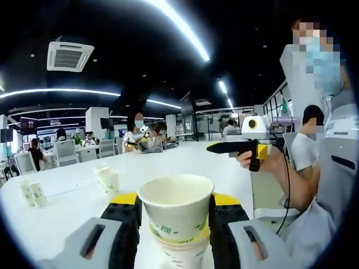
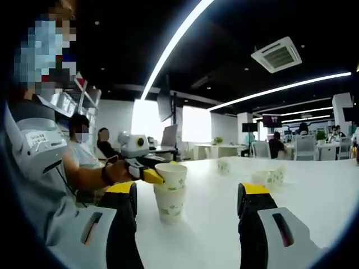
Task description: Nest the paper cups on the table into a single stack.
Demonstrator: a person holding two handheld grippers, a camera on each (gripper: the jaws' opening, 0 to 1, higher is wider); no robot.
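The paper cups are white with small green print on the wall, and a few of them are already nested into one stack [image 1: 178, 224] that the left gripper [image 1: 175, 224] holds above the white worktop [image 1: 67, 207]. In the left gripper view, the two black jaws with yellow tips press on both sides of this stack, just under the open rim of the top cup. In the right gripper view, the same stack [image 2: 170, 193] appears between the jaws of the right gripper [image 2: 188, 216], but these jaws are spread wide and touch nothing. The left gripper [image 2: 147, 172] comes there from the left and pinches the stack near its top, with the person's hand [image 2: 116, 171] behind it.

More cups stand on the worktop. In the left gripper view, a small group [image 1: 106, 179] is near the middle and another pair [image 1: 32, 193] is well apart at the far left. The right gripper [image 1: 238, 148] shows at the right, raised above the worktop
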